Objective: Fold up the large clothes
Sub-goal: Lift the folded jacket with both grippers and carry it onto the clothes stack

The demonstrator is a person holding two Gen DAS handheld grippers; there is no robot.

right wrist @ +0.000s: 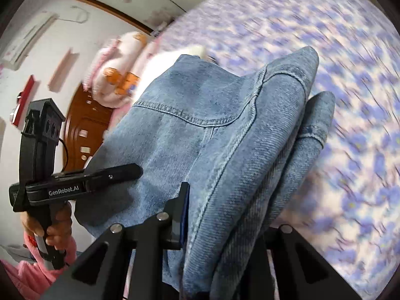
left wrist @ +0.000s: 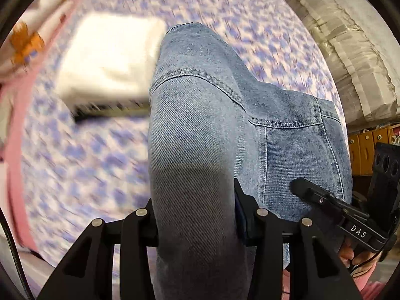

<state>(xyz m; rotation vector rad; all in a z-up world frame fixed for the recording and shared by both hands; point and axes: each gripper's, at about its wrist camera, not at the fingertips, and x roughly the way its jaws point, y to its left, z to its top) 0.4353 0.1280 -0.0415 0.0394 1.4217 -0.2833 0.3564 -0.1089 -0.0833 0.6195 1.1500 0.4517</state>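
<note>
The blue denim garment (left wrist: 200,130) hangs above the bed (left wrist: 82,160), lifted clear of the purple-flowered bedspread and bunched into thick folds. Its long axis runs from the two grippers down and away toward the far part of the bed, with a stitched yoke seam and a rounded fold at the low, far end.

The left gripper (left wrist: 195,222) has its jaws pinching a thick roll of the denim, which fills the gap between them. The right gripper (right wrist: 222,227) likewise has its jaws clamped on several stacked layers of the same cloth. In the right wrist view, the left hand (right wrist: 53,227) in a pink sleeve grips the left tool's handle.

Behind the garment on the bedspread lies a folded white cloth (left wrist: 107,57), partly hidden by the denim. Past it, at the bed's far edge, sits a pink and white pillow with orange shapes (right wrist: 117,75), blurred. A brown wooden door (right wrist: 82,127) and a white wall stand beyond. Off the bed's right edge is a pale wrapped bundle (left wrist: 350,50).
</note>
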